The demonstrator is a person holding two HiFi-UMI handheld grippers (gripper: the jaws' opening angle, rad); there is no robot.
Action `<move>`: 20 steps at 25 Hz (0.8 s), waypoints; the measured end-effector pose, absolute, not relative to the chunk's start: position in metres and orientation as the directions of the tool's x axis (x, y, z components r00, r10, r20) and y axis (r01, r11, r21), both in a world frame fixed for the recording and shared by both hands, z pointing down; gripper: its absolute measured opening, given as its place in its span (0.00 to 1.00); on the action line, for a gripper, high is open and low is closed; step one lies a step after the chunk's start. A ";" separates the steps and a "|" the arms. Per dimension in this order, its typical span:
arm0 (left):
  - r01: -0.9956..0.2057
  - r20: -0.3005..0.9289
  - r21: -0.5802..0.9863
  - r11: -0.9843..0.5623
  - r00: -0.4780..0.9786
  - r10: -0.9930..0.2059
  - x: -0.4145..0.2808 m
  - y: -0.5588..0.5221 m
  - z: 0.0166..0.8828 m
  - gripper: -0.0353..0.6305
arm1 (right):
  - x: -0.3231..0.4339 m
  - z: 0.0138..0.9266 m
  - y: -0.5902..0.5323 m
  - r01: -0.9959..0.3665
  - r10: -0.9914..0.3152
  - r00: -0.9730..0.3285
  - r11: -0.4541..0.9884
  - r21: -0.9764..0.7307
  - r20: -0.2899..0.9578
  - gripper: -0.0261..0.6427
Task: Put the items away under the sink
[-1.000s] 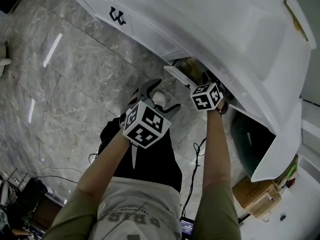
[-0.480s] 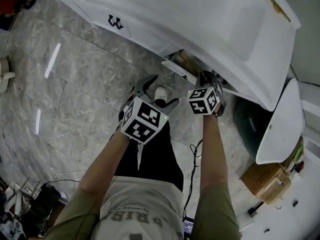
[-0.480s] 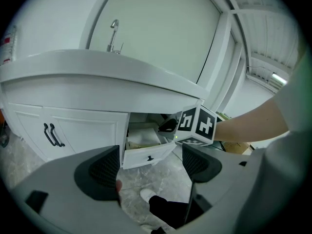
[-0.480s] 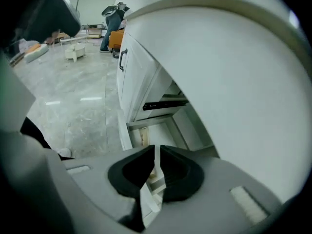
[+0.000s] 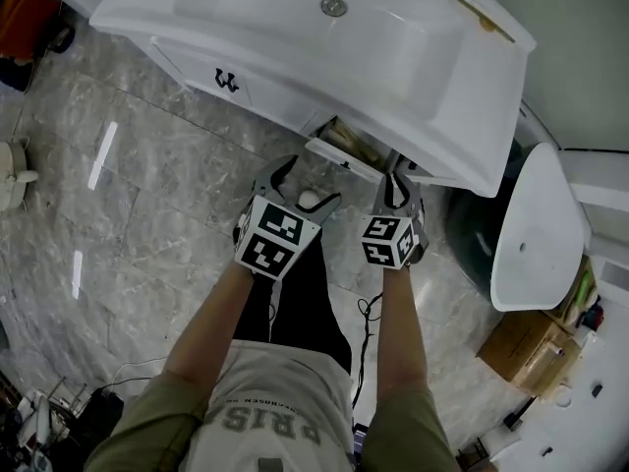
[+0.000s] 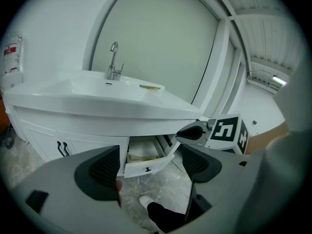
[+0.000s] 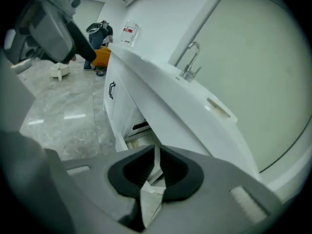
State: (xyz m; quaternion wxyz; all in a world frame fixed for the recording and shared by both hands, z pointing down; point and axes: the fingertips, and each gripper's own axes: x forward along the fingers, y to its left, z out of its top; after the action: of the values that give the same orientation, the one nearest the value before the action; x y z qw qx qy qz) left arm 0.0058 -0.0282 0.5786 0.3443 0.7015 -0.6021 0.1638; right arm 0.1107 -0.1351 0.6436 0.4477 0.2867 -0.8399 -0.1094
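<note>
The white vanity sink [image 5: 295, 28] fills the top of the head view, with an open drawer [image 5: 339, 147] below its front edge. Light things lie in that drawer [image 6: 146, 160]; what they are I cannot tell. My left gripper [image 5: 313, 180] hangs open in front of it, with only floor and a shoe behind the gap [image 6: 148, 167]. My right gripper [image 5: 396, 177] is beside it and shut. In the right gripper view [image 7: 153, 172] a thin white strip [image 7: 148, 196], like folded paper or film, sits pinched between the pads.
A white toilet [image 5: 536, 224] stands right of the vanity, a cardboard box [image 5: 516, 347] below it. The person's white shoe [image 5: 309, 200] rests on the grey marble floor [image 5: 128, 195]. A faucet [image 6: 113, 62] and a gold item [image 5: 485, 18] are on the basin. Black door handles [image 5: 226, 82] mark the left cabinet.
Both grippers have risen and drawn back from the open drawer. The view has pulled up, so the whole basin and the toilet now show. Neither gripper's jaws have changed.
</note>
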 end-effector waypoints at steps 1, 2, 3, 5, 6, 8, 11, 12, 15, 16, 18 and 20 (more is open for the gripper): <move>-0.958 0.643 0.285 -0.038 0.220 -0.733 0.007 -0.027 0.571 0.63 | 0.116 0.629 -0.132 -0.418 -0.608 -0.435 0.790 0.449 0.664 0.07; -0.957 0.640 0.286 -0.039 0.221 -0.736 0.009 -0.025 0.563 0.63 | 0.122 0.613 -0.129 -0.456 -0.637 -0.434 0.765 0.455 0.637 0.07; -0.957 0.634 0.288 -0.038 0.221 -0.741 0.011 -0.023 0.555 0.63 | 0.128 0.598 -0.125 -0.499 -0.665 -0.432 0.739 0.453 0.609 0.07; -0.957 0.616 0.288 -0.034 0.212 -0.759 0.012 -0.022 0.537 0.63 | 0.139 0.567 -0.118 -0.589 -0.714 -0.426 0.685 0.428 0.556 0.07; -0.959 0.605 0.282 -0.031 0.202 -0.770 0.011 -0.022 0.528 0.63 | 0.143 0.552 -0.115 -0.630 -0.735 -0.423 0.659 0.411 0.530 0.07; -0.966 0.575 0.259 -0.021 0.172 -0.800 0.007 -0.022 0.507 0.63 | 0.149 0.519 -0.109 -0.699 -0.773 -0.427 0.611 0.371 0.469 0.07; -0.973 0.507 0.231 -0.005 0.124 -0.853 0.001 -0.022 0.468 0.63 | 0.155 0.467 -0.098 -0.777 -0.820 -0.445 0.553 0.299 0.360 0.07; -0.975 0.479 0.224 -0.001 0.111 -0.871 0.000 -0.022 0.455 0.63 | 0.158 0.450 -0.094 -0.798 -0.833 -0.450 0.537 0.274 0.323 0.07; -0.983 0.390 0.183 0.010 0.063 -0.919 -0.002 -0.021 0.416 0.63 | 0.168 0.402 -0.082 -0.836 -0.862 -0.459 0.501 0.223 0.215 0.07; -0.987 0.357 0.161 0.017 0.042 -0.933 -0.003 -0.020 0.403 0.62 | 0.171 0.388 -0.079 -0.843 -0.867 -0.462 0.494 0.213 0.184 0.07; -0.993 0.284 0.107 0.047 -0.015 -0.959 -0.006 -0.017 0.377 0.53 | 0.178 0.365 -0.071 -0.851 -0.873 -0.470 0.487 0.197 0.129 0.07; -0.995 0.218 0.047 0.087 -0.075 -0.973 -0.010 -0.012 0.356 0.31 | 0.184 0.345 -0.063 -0.859 -0.877 -0.474 0.481 0.173 0.080 0.07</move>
State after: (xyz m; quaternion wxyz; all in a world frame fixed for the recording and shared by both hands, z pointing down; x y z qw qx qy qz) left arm -0.0104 -0.0123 0.3557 0.0967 0.6733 -0.7308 0.0567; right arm 0.1839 -0.0632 0.3451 0.0789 0.5065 -0.8569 -0.0545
